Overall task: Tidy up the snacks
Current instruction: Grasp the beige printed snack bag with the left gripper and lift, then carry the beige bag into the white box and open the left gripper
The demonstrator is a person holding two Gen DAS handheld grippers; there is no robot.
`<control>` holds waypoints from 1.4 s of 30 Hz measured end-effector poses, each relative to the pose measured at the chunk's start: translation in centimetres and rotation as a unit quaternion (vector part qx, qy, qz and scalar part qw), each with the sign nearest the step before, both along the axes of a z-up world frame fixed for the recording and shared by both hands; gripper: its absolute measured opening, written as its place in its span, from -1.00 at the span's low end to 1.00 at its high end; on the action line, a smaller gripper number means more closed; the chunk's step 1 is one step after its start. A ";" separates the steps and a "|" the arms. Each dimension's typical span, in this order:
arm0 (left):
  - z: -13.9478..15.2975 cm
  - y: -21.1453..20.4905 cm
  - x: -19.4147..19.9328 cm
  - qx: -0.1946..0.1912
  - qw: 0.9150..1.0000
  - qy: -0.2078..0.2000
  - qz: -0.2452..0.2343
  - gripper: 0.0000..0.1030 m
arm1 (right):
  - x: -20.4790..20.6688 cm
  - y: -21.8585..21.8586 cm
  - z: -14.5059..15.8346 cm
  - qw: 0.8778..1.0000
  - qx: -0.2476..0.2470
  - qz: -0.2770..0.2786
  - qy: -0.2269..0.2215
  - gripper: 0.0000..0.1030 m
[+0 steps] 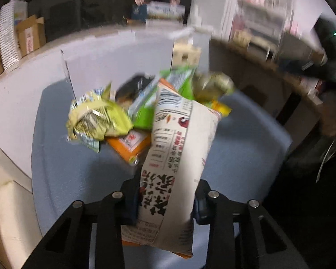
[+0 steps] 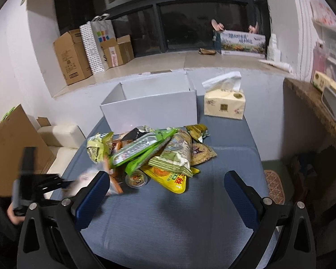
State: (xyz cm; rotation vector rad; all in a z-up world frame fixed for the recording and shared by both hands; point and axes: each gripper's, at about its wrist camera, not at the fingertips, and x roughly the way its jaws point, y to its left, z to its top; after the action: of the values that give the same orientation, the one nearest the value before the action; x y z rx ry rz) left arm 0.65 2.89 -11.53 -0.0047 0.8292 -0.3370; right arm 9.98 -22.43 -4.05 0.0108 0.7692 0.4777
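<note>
The left gripper [image 1: 165, 204] clamps a puffy cream plastic snack bag with black print [image 1: 177, 157], lifted above the crinkly heap of foil packets [image 2: 159, 154]; the right gripper [image 2: 168, 197] hangs wide open, empty, over blue woven cloth [image 2: 190, 224]

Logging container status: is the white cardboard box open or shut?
Open: the white cardboard box has no lid over its top, and its inner walls show.

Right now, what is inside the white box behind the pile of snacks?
Only the bare inner walls of the white box show. Its front wall covers the bottom, so I cannot tell whether any snacks lie inside.
</note>
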 end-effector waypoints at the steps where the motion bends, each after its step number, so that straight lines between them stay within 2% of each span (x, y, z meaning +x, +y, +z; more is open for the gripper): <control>1: 0.8 0.2 -0.5 -0.014 1.000 -0.012 0.007 -0.27 | 0.5 -0.1 -0.3 1.000 0.002 -0.002 0.006 1.00; 6: 3.6 1.7 -1.9 -0.064 0.995 -0.059 0.053 -0.28 | 4.9 1.1 -3.0 0.999 -0.016 -0.006 0.043 1.00; 11: 5.0 1.9 -1.6 -0.080 0.989 -0.094 0.077 -0.28 | 10.0 2.7 -5.9 0.995 -0.027 -0.024 0.096 1.00; 15: 5.2 1.8 -1.1 -0.081 0.988 -0.098 0.083 -0.29 | 12.6 4.2 -8.2 0.991 -0.019 -0.009 0.133 0.98; 17: 5.0 2.1 -1.6 -0.087 0.988 -0.099 0.083 -0.29 | 13.4 4.7 -9.6 0.987 -0.028 -0.004 0.159 0.51; 18: 5.1 2.1 -1.7 -0.088 0.988 -0.099 0.083 -0.29 | 13.7 4.8 -10.2 0.985 -0.033 -0.001 0.172 -0.15; 20: 5.1 2.0 -1.3 -0.087 0.988 -0.099 0.083 -0.29 | 13.5 4.6 -10.4 0.986 -0.036 0.008 0.160 -0.21; 22: 5.0 2.0 -1.1 -0.088 0.988 -0.098 0.084 -0.29 | 12.8 4.2 -9.7 0.989 -0.031 0.013 0.145 -0.35; 27: 5.2 2.6 -0.4 -0.103 0.985 -0.101 0.096 -0.29 | 10.1 0.9 -6.1 0.996 -0.001 -0.026 0.083 -0.38; 33: 7.4 3.1 2.4 -0.128 0.978 -0.121 0.109 -0.29 | 7.0 -1.2 -0.7 0.998 0.060 -0.006 0.008 -0.38; 37: 9.5 3.8 6.8 -0.128 0.975 -0.130 0.127 -0.29 | 8.6 0.8 1.3 0.998 0.068 0.008 -0.008 -0.38; 42: 11.0 5.7 14.2 -0.128 0.971 -0.118 0.162 -0.29 | 13.8 4.9 2.9 0.998 0.066 0.014 -0.004 -0.38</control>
State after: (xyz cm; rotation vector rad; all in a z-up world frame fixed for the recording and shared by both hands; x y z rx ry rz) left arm 14.83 8.61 -0.57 -0.3320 0.5320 -0.1293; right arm 23.75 -17.57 -1.15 0.1217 0.7288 0.5552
